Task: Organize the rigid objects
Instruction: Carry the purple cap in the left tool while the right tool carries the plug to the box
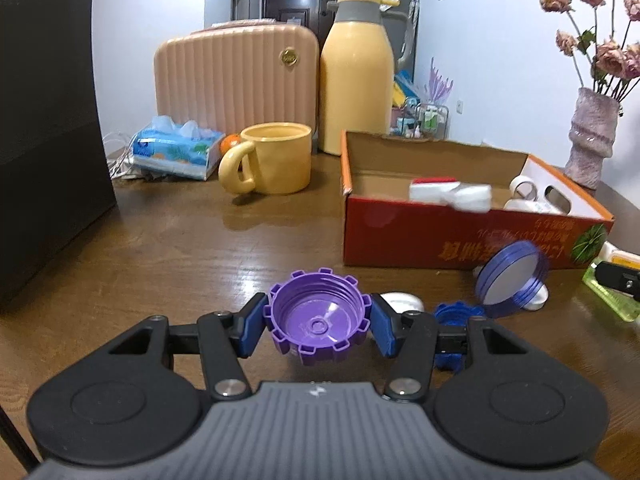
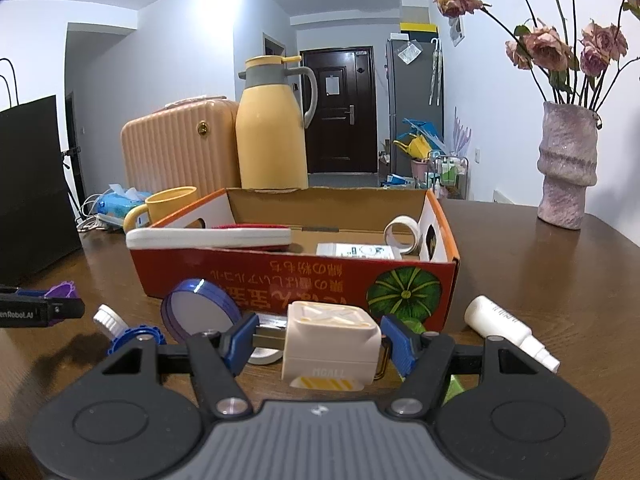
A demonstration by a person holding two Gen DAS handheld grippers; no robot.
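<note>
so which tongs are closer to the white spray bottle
Right. The right tongs, holding the cream plug adapter, sit just left of the white spray bottle. The left tongs, holding the purple cap, are far across the table.

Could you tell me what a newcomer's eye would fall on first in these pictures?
Probably the purple toothed cap clamped in the left claw and the cream plug adapter clamped in the right claw, both low over the wooden table. Behind them sits the open red cardboard box, part-filled.
</note>
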